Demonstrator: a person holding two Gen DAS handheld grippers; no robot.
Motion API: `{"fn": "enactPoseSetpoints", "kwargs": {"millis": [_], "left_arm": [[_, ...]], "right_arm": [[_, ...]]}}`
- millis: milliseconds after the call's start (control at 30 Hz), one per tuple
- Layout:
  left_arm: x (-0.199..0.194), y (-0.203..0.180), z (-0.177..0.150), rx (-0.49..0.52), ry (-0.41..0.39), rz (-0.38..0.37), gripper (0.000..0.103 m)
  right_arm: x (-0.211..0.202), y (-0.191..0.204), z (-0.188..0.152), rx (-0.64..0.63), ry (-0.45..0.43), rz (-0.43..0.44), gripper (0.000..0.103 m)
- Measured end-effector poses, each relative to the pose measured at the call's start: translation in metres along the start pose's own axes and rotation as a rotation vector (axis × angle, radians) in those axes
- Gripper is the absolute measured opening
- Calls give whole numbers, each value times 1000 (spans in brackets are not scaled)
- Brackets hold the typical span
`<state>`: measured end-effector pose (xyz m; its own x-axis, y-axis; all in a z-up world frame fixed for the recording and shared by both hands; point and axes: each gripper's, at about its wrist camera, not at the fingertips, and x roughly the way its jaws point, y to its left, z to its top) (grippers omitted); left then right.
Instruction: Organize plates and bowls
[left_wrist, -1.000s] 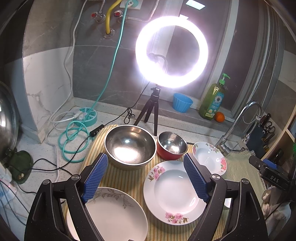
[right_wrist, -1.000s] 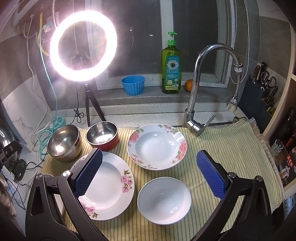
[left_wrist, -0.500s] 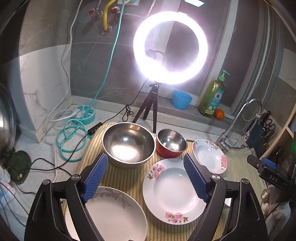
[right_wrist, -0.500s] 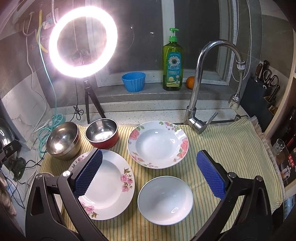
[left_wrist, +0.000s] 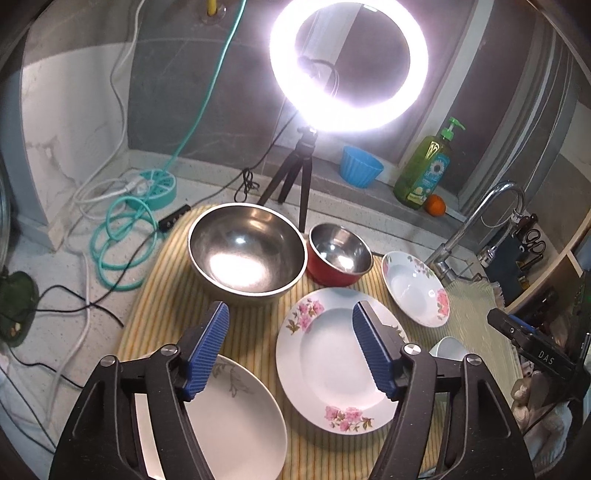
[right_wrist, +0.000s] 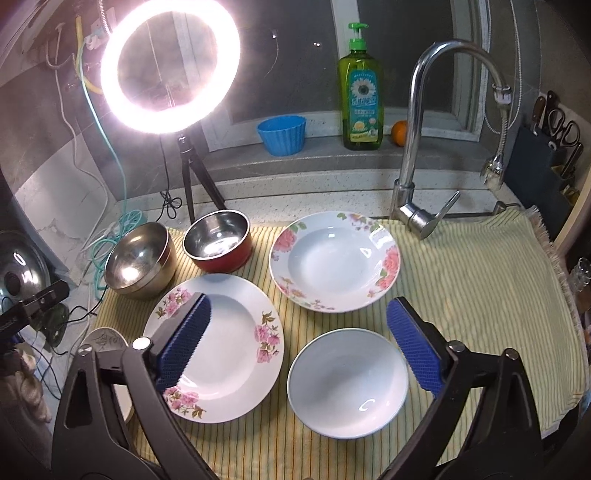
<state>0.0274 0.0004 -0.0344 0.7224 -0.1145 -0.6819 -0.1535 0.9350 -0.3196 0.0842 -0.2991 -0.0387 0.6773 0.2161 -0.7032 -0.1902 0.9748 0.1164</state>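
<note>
Plates and bowls lie on a striped cloth (right_wrist: 461, 280) at centre frame: two steel bowls, three flowered plates, one plain white bowl (right_wrist: 347, 380). The left gripper (left_wrist: 290, 347) and right gripper (right_wrist: 299, 343) hang above, jaws apart, empty, just narrowing.

From my left camera, the left tool (left_wrist: 290, 349) covers part of the grey-leaf plate (left_wrist: 236, 421), whose near rim runs off the bottom edge. The white bowl (left_wrist: 448, 349) shows only as a sliver behind the tool's right finger. The soap bottle (right_wrist: 361, 92) label is too small to read.
</note>
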Motion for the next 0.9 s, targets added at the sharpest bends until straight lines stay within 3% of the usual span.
{"fn": "enactPoseSetpoints", "kwargs": {"millis": [100, 233, 367, 467, 633, 700, 900], "left_arm": [[8, 1, -2, 0, 29, -14, 59], [19, 4, -3, -15, 68, -40, 56], [32, 6, -6, -30, 119, -71, 48], [43, 10, -7, -42, 162, -92, 43], [61, 15, -9, -45, 227, -116, 37], [67, 17, -9, -42, 243, -121, 36], [86, 19, -7, -12, 294, -144, 31]], "right_arm": [[4, -1, -4, 5, 29, 35, 87], [10, -1, -9, 10, 63, 75, 77], [16, -3, -13, 25, 110, 131, 60], [20, -4, -17, 44, 142, 172, 59], [26, -4, -32, 93, 220, 260, 47], [27, -1, -40, 91, 236, 265, 39], [33, 3, -63, 147, 290, 274, 34]]}}
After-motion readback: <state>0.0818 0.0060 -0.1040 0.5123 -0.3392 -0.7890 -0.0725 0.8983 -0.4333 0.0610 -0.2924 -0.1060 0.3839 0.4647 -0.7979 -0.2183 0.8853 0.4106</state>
